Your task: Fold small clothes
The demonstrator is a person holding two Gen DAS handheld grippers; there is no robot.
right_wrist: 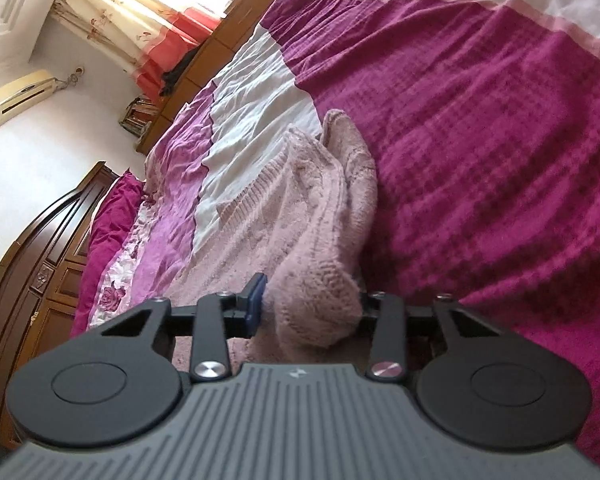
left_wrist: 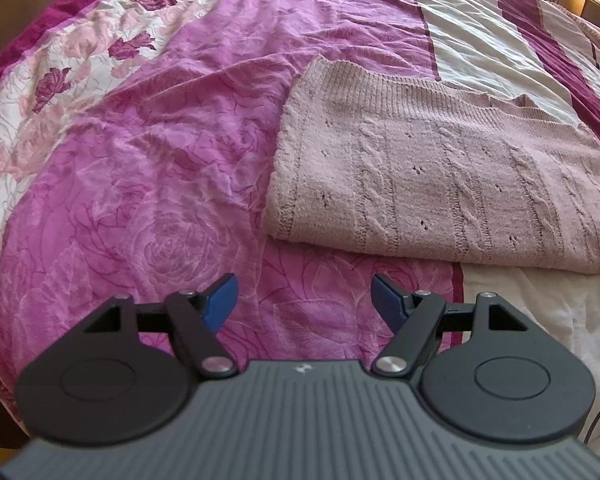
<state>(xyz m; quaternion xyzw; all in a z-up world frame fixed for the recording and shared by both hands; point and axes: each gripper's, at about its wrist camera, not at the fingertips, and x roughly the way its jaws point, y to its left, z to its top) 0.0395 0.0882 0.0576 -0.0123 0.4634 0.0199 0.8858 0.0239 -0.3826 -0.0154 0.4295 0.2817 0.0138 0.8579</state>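
Left claw (left_wrist: 304,300): black linkage with blue pads, jaws spread wide and empty, hovering above the magenta rose-print bedspread (left_wrist: 160,184).
Right claw (right_wrist: 306,308): jaws drawn in around a bunched roll of knit; the left blue pad (right_wrist: 255,300) sits just beside the fabric, the right pad is hidden behind it, so firm pressure on both sides cannot be told.
Pale pink cable-knit sweater (left_wrist: 440,184): lies on the bed, folded into a flat block in the left wrist view, its ribbed hem toward the far side; in the right wrist view one part (right_wrist: 320,240) is gathered into a raised fold that runs from the claw away across the bed.
Cream stripe of the bedspread (left_wrist: 472,40): beyond the sweater, bordered by dark magenta bands.
Dark carved wooden headboard (right_wrist: 40,248): at the far end of the bed.
Cream wall-mounted air conditioner (right_wrist: 18,96): beside a floral curtain (right_wrist: 132,28).
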